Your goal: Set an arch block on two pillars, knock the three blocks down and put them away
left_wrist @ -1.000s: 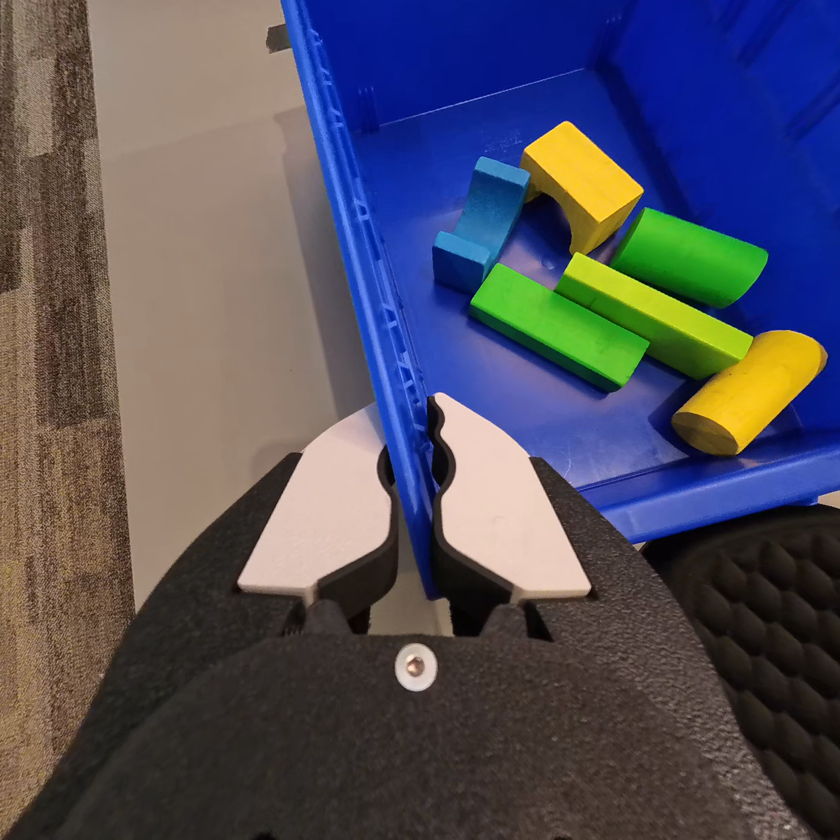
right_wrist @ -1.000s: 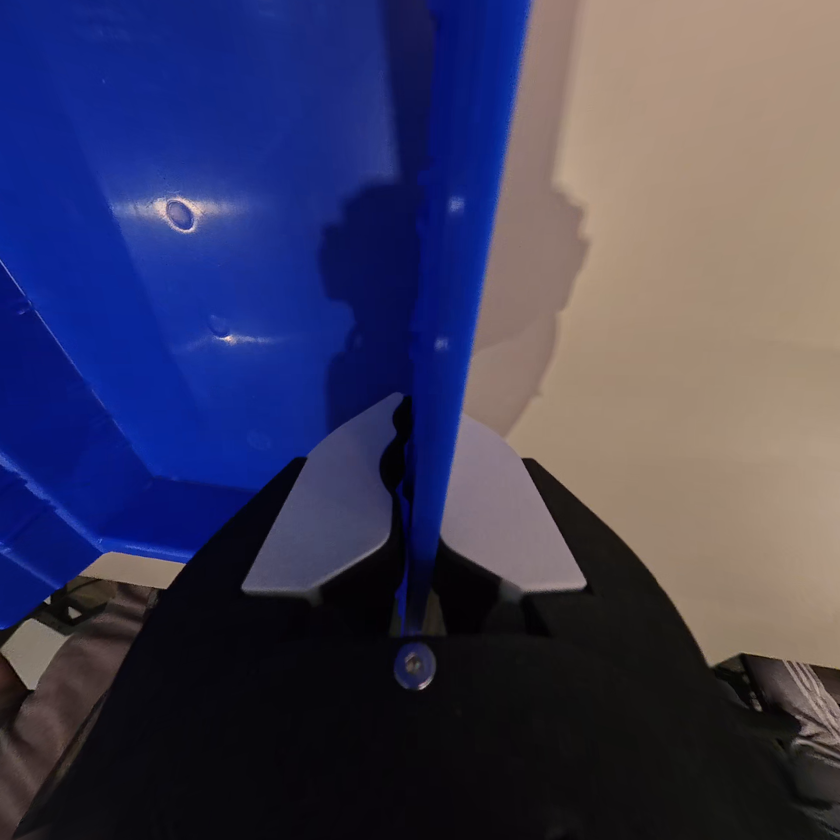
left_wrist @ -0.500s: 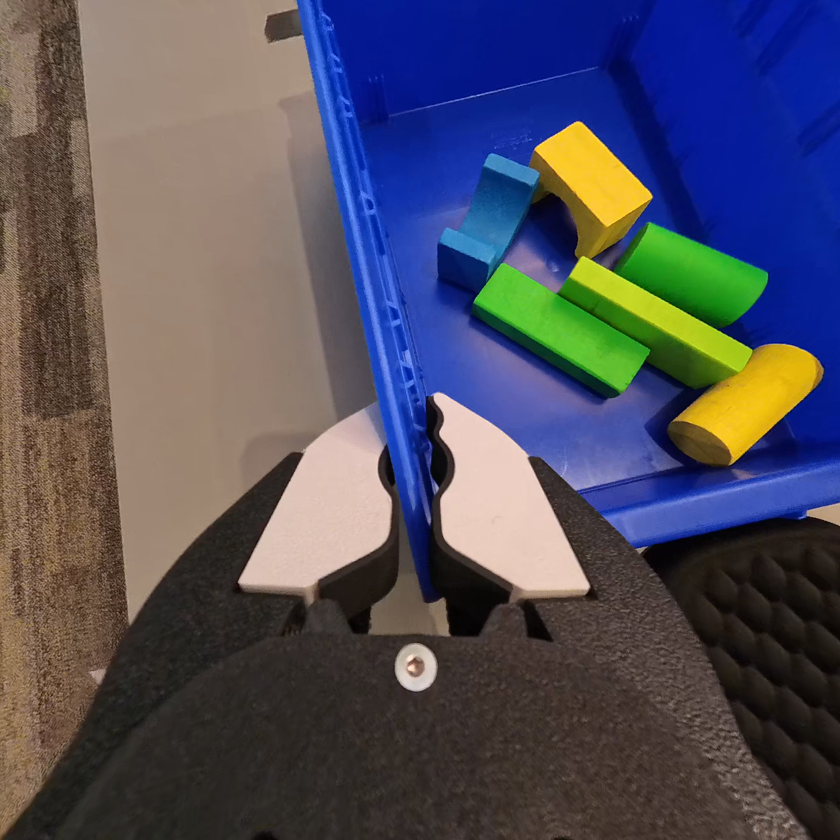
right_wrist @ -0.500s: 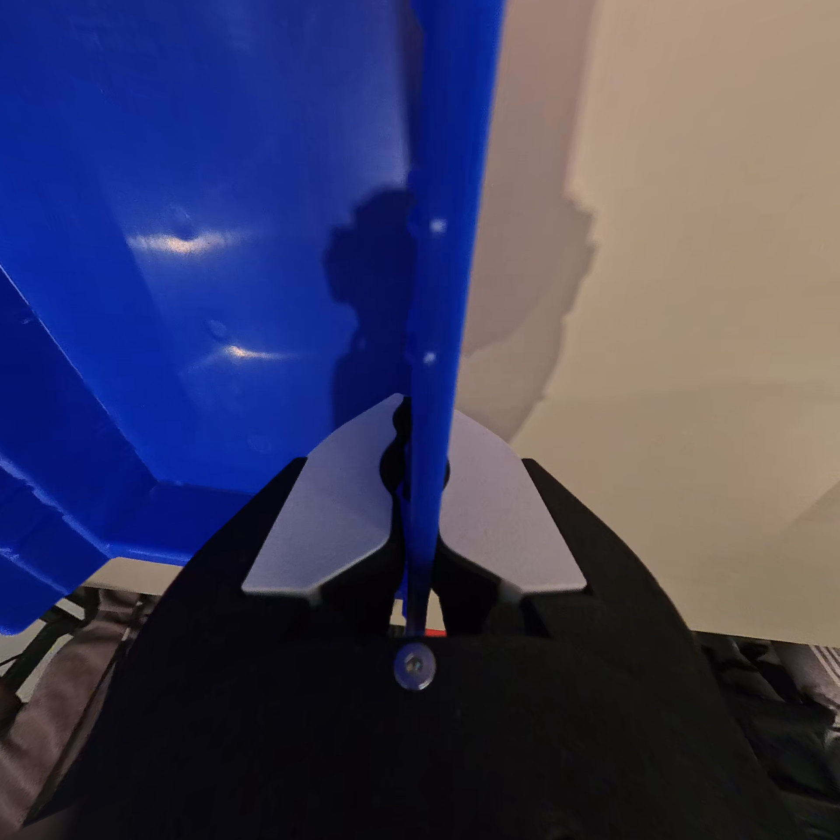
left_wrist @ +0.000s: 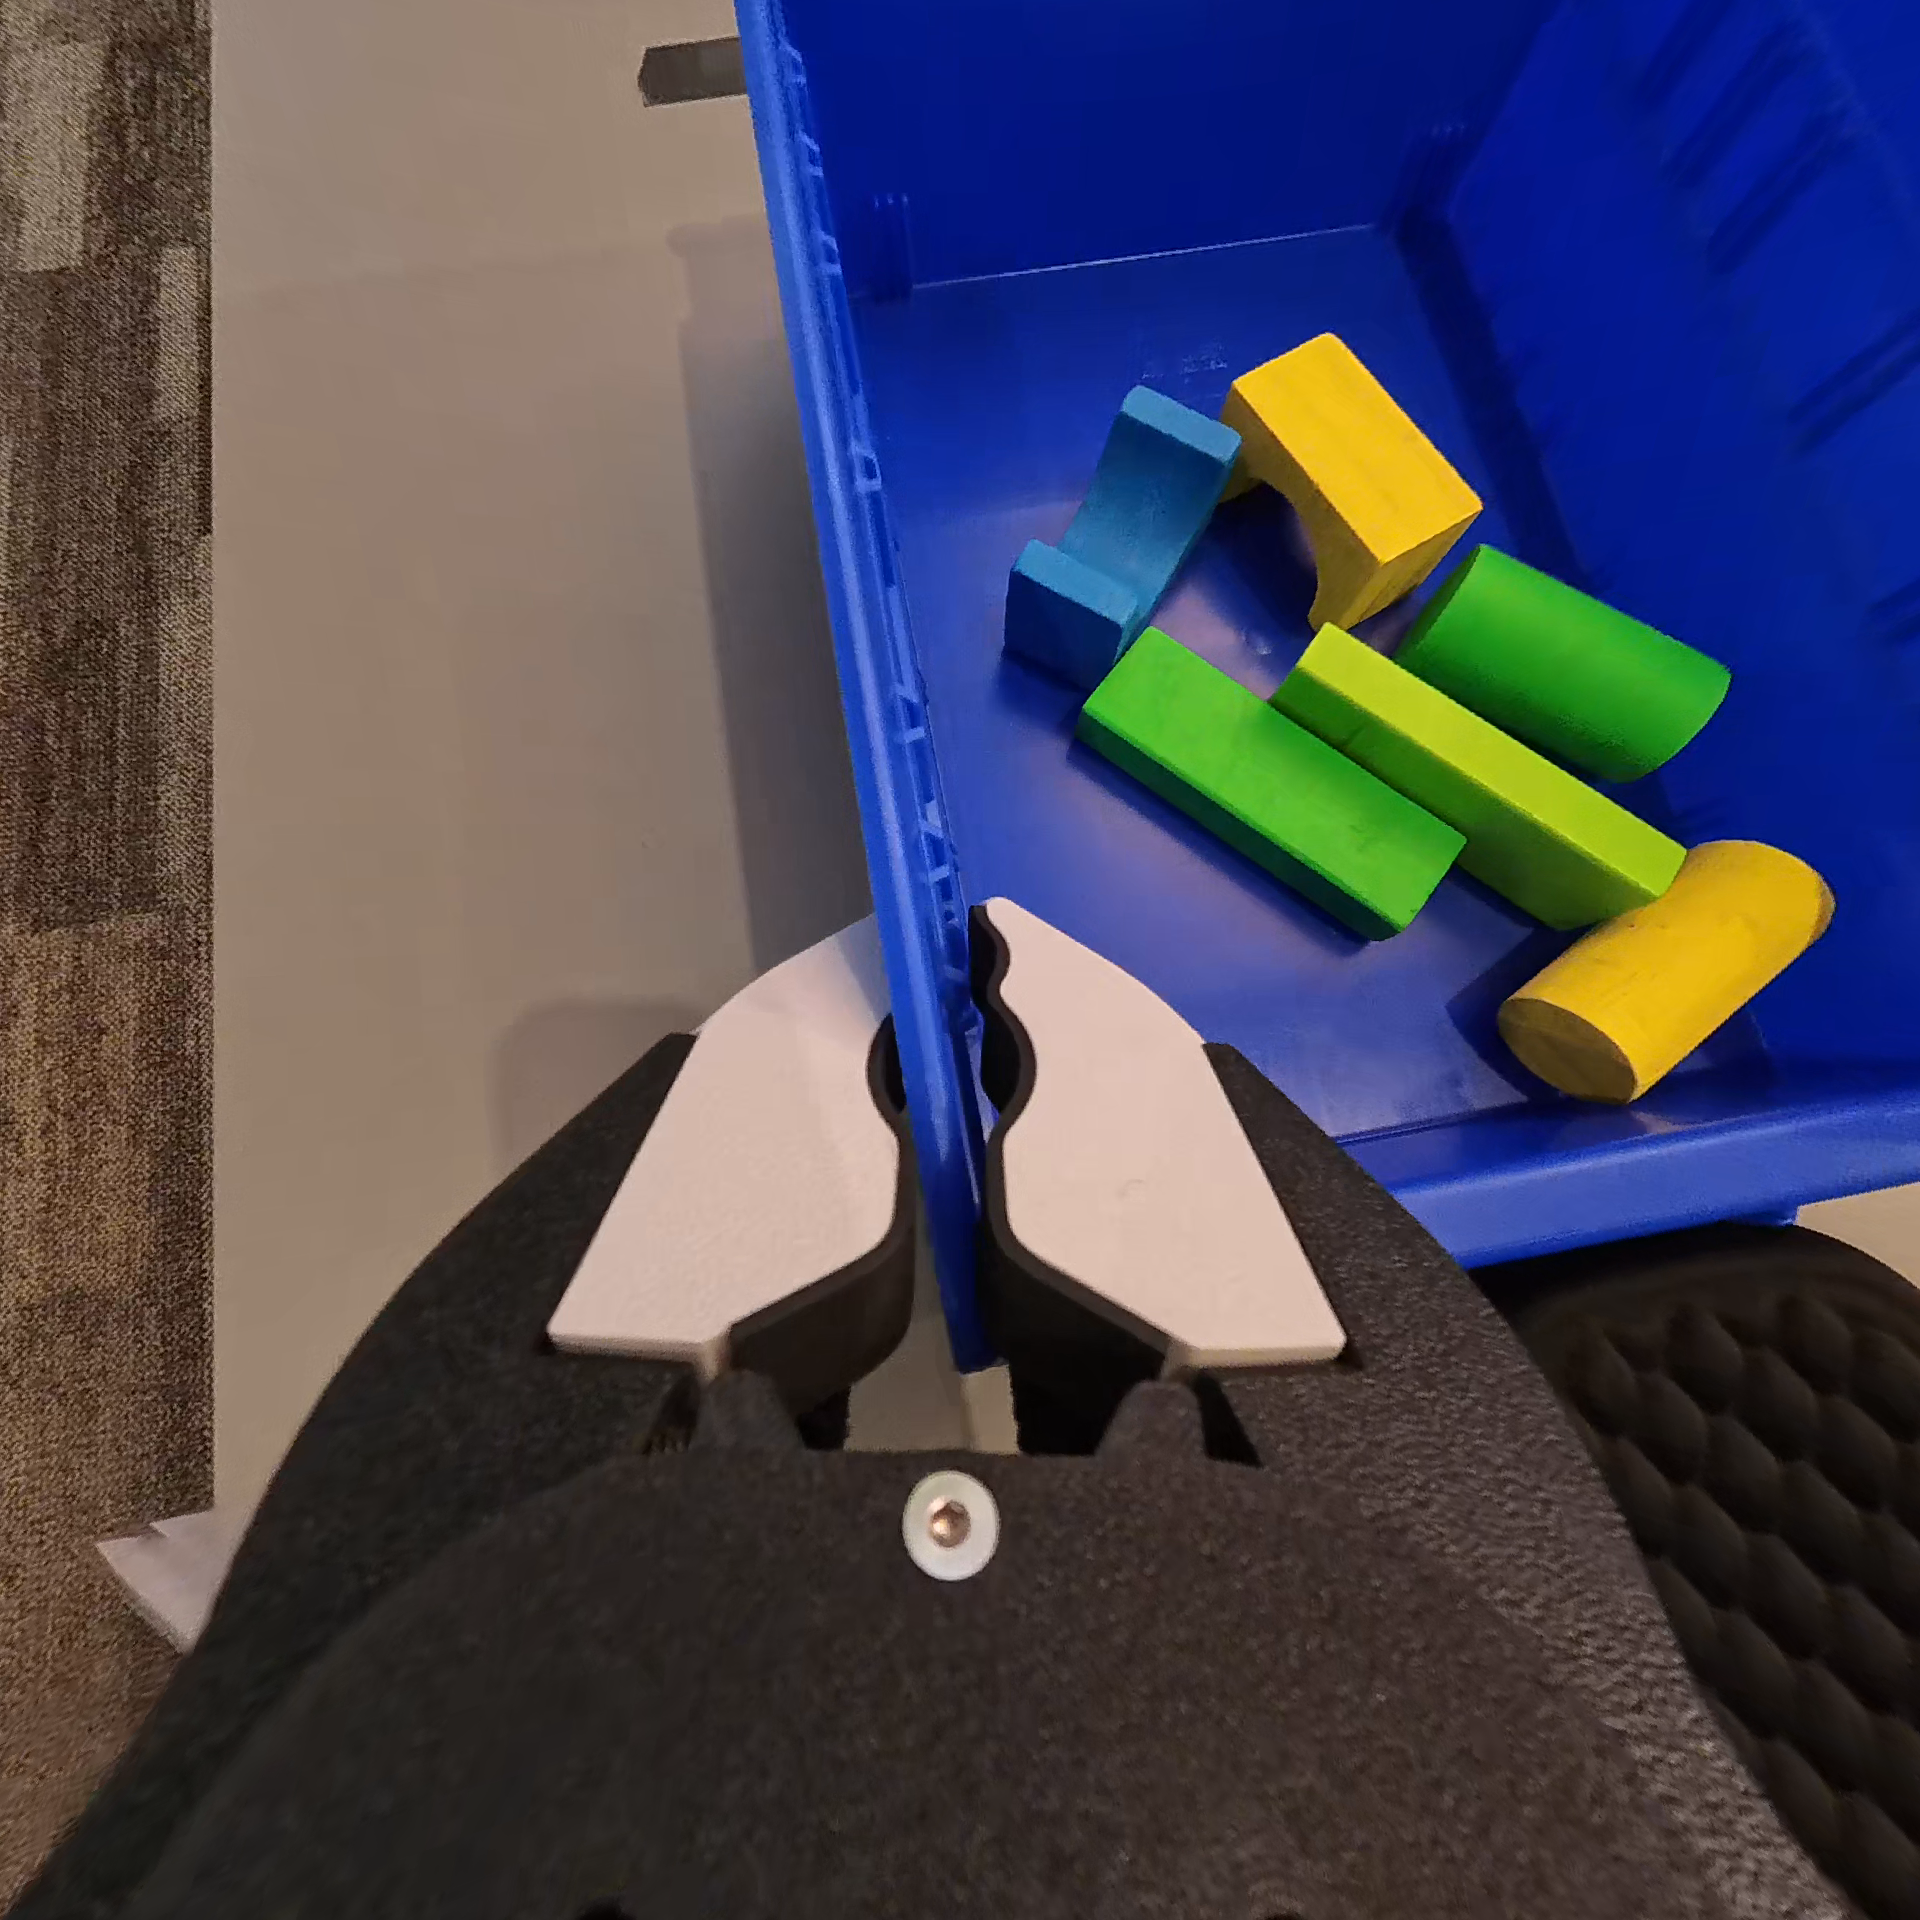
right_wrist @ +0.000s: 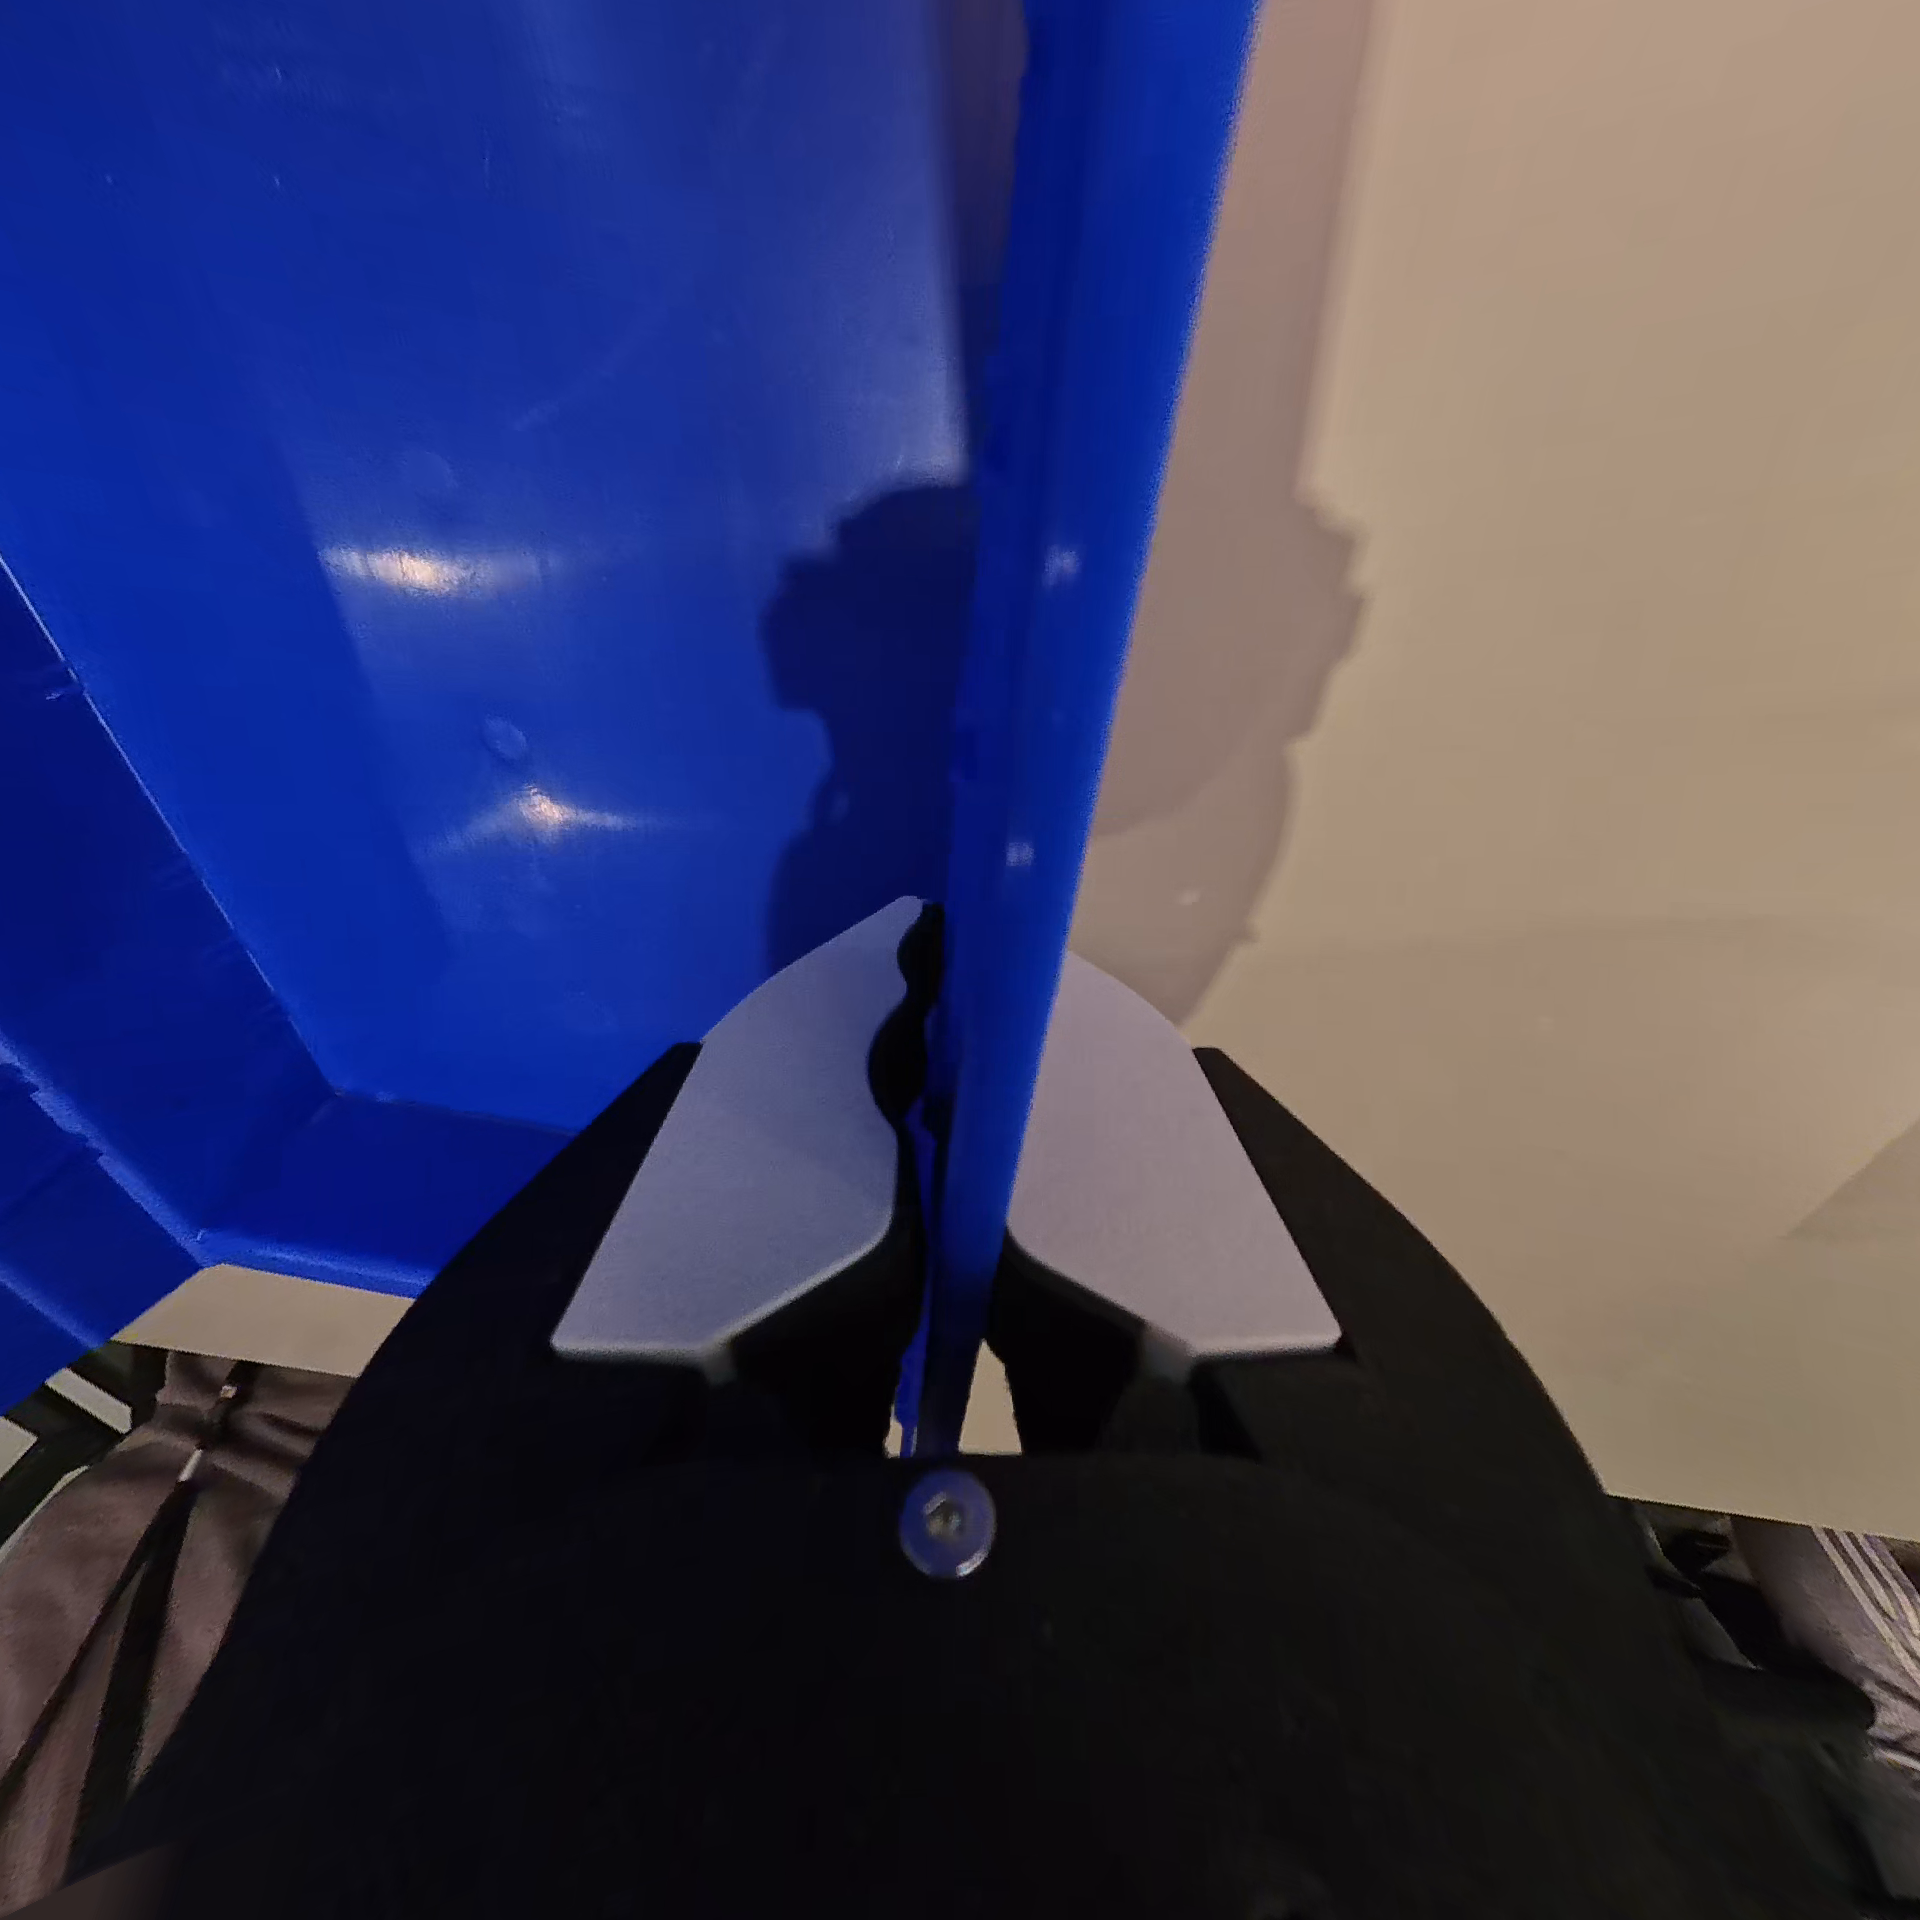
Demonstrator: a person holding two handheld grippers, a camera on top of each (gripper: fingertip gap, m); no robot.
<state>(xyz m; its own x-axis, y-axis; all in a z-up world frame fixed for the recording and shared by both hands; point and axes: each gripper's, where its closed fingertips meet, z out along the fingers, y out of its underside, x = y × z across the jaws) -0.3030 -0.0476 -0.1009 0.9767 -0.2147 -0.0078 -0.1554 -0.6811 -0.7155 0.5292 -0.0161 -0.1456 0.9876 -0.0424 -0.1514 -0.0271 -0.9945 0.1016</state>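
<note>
A blue plastic bin (left_wrist: pixel 1091 229) is held by both grippers. My left gripper (left_wrist: pixel 935 966) is shut on the bin's left wall. My right gripper (right_wrist: pixel 987 935) is shut on the bin's right wall (right_wrist: pixel 1049 623). Inside the bin lie a yellow arch block (left_wrist: pixel 1351 478), a blue arch block (left_wrist: pixel 1122 530), two green bar blocks (left_wrist: pixel 1268 779) (left_wrist: pixel 1475 790), a green half-round block (left_wrist: pixel 1558 660) and a yellow cylinder (left_wrist: pixel 1662 966). They lie towards the bin's right wall. In the right wrist view only the bin's blue inside shows and the blocks are hidden.
A pale tabletop (left_wrist: pixel 468 623) lies under the bin and its left edge meets brown patterned carpet (left_wrist: pixel 94 727). A black textured pad (left_wrist: pixel 1766 1507) sits below the bin's front rim. Dark fabric (right_wrist: pixel 156 1558) shows past the table's near edge in the right wrist view. My hands' fingertips stand some 85 centimeters from each other. The left tips stand about 11 centimeters off the blue arch block (left_wrist: pixel 1122 530). The yellow cylinder (left_wrist: pixel 1662 966) sits 15 centimeters or so from the ends of my left fingers.
The bin has shifted slightly to the right in the left wrist view, and the table edge has come further into the right wrist view. The blocks keep their arrangement. Both grips are unchanged.
</note>
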